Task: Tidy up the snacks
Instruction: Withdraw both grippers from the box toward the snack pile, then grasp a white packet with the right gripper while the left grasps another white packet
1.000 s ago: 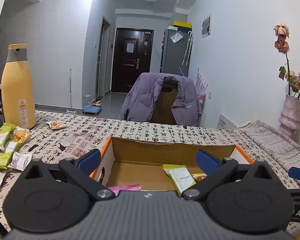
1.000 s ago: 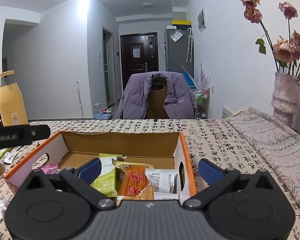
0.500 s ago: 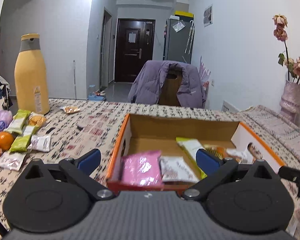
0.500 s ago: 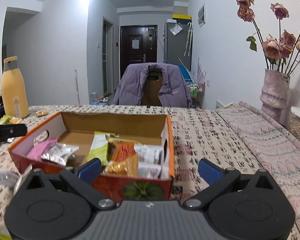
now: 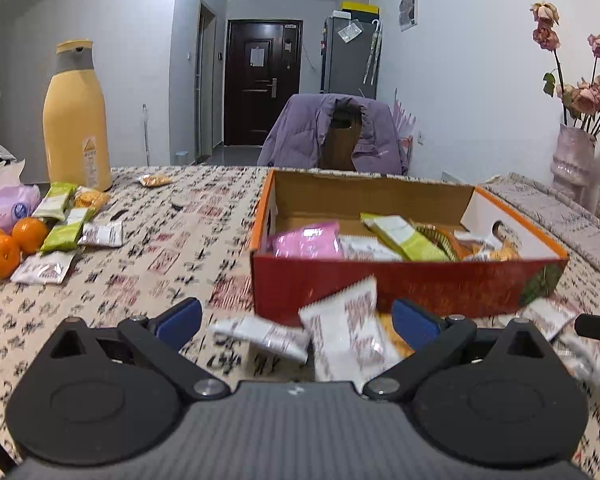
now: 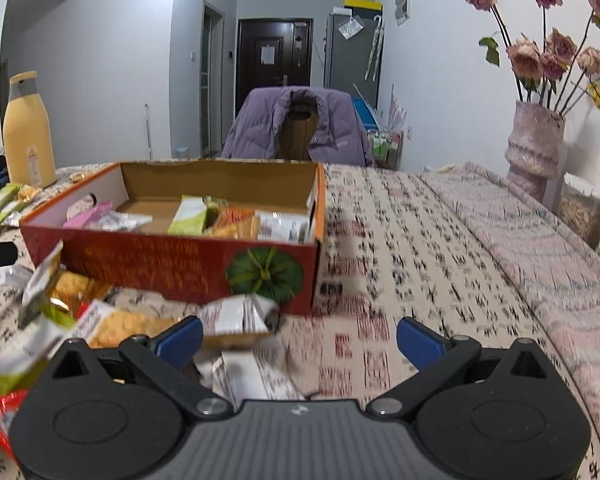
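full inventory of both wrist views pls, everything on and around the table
cardboard box: 1, red-orange outside, open, mid-table
snack packets in box: several, pink, green, white, orange
loose packets in front of box: several, mostly white, some orange; blurred
packets at table's left: about six, green, white, orange
small packet: 1, orange, beside bottle
oranges: 3, left edge
plastic bag: 1, lilac, far left
bottle: 1, yellow, grey neck
tablecloth: 1, cream, printed characters
vase: 1, pink, dried roses, right
chair: 1, purple jacket draped over
fridge: 1, grey
door: 1, dark
left gripper: open, empty
right gripper: open, empty
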`<state>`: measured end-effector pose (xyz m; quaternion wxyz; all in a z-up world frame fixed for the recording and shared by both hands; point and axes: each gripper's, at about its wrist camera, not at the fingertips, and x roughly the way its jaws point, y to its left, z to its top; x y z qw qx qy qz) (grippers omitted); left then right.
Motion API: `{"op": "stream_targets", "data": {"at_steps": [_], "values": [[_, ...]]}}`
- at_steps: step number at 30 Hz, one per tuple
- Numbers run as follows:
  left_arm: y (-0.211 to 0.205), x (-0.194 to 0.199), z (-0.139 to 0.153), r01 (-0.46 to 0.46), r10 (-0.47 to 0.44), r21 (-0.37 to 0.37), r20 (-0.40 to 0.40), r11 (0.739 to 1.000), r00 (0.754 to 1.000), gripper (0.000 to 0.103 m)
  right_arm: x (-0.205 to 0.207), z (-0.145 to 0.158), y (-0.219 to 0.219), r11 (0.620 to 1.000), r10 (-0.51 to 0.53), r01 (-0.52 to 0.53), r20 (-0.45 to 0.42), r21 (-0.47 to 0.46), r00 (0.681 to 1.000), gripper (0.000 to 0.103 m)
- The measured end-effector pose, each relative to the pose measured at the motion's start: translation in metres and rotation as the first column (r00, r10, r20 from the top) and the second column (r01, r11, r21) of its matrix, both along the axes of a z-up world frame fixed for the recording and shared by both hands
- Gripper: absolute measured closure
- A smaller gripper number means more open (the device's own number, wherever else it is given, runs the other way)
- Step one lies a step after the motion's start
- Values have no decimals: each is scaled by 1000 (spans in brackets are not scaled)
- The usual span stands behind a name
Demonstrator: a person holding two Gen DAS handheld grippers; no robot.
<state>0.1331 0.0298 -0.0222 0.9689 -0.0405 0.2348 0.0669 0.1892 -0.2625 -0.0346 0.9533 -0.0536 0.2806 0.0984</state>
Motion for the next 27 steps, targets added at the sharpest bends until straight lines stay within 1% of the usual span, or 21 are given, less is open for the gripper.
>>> {"op": "stream_targets", "data": {"at_steps": [4, 7, 10, 14, 20, 23, 27], "values": [[5, -4, -9, -4, 4, -15, -2, 1000, 1000, 0, -4, -8, -4, 1000, -9, 9, -28, 11, 1000, 0], [8, -5, -9, 2, -2, -34, 15, 999, 1000, 0, -7, -12, -7, 1000, -12, 13, -42, 25, 999, 0], [7, -6, -9, 7, -6, -31, 22, 1000, 1000, 0, -8, -14, -8, 999, -14, 16, -54, 33, 998, 0], [9, -6, -11, 14, -13, -50, 22, 999, 1000, 0, -9, -13, -6, 1000, -9, 10, -49, 14, 999, 0], [9, -5, -12, 21, -20, -58, 16, 998, 1000, 0, -3, -19, -4, 999, -26, 24, -82, -26, 996, 0], [9, -4, -13, 22, -22, -58, 11, 998, 1000, 0, 2, -22, -4, 1000, -16, 14, -101, -18, 995, 0], [9, -3, -14, 23, -22, -56, 5, 998, 1000, 0, 7, -25, 5, 999, 17, -20, -112, -30, 994, 0]]}}
